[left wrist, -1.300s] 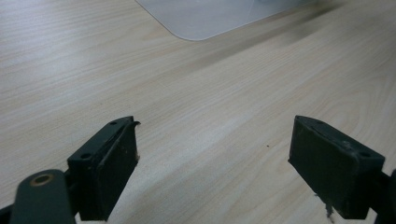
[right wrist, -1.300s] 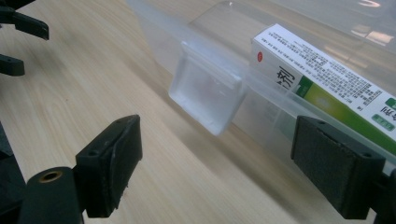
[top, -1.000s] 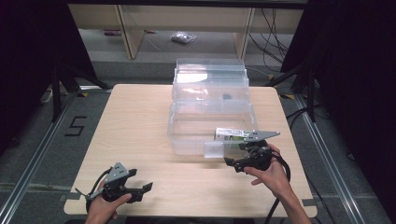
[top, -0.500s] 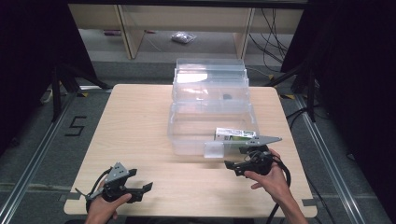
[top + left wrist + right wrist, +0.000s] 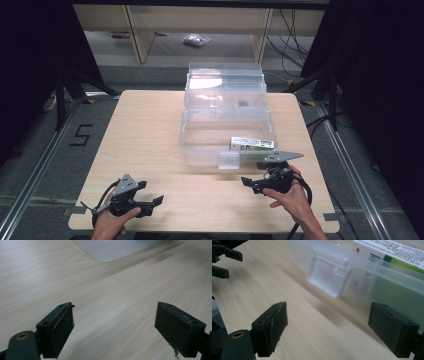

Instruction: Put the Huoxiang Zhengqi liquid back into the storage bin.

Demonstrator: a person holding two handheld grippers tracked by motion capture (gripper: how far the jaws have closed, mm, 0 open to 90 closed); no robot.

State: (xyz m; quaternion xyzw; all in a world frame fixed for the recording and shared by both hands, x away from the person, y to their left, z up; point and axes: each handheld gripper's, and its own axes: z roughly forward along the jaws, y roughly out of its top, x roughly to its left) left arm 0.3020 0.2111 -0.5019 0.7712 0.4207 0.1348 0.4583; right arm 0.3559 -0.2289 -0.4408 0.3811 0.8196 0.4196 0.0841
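Observation:
A clear plastic box [image 5: 200, 145] stands open in the middle of the table, its lid [image 5: 224, 82] raised at the back. A white and green carton [image 5: 252, 143] lies inside at the front right. The box's front latch [image 5: 229, 160] hangs down over the table. My right gripper [image 5: 248, 183] is open and empty, just in front of the box's right corner. In the right gripper view its jaws [image 5: 334, 327] stand wide apart, facing the latch [image 5: 328, 277] and the carton [image 5: 387, 250]. My left gripper [image 5: 154, 204] is open near the front left edge; in its own view the left gripper [image 5: 115, 327] holds nothing.
The wooden table [image 5: 145, 125] has bare surface to the left of the box. A corner of the box [image 5: 112, 250] lies far ahead in the left gripper view. Shelving and a small bag [image 5: 196, 41] sit on the floor beyond the table.
My right gripper has drawn back from the box front toward the near edge. The left gripper has stayed put.

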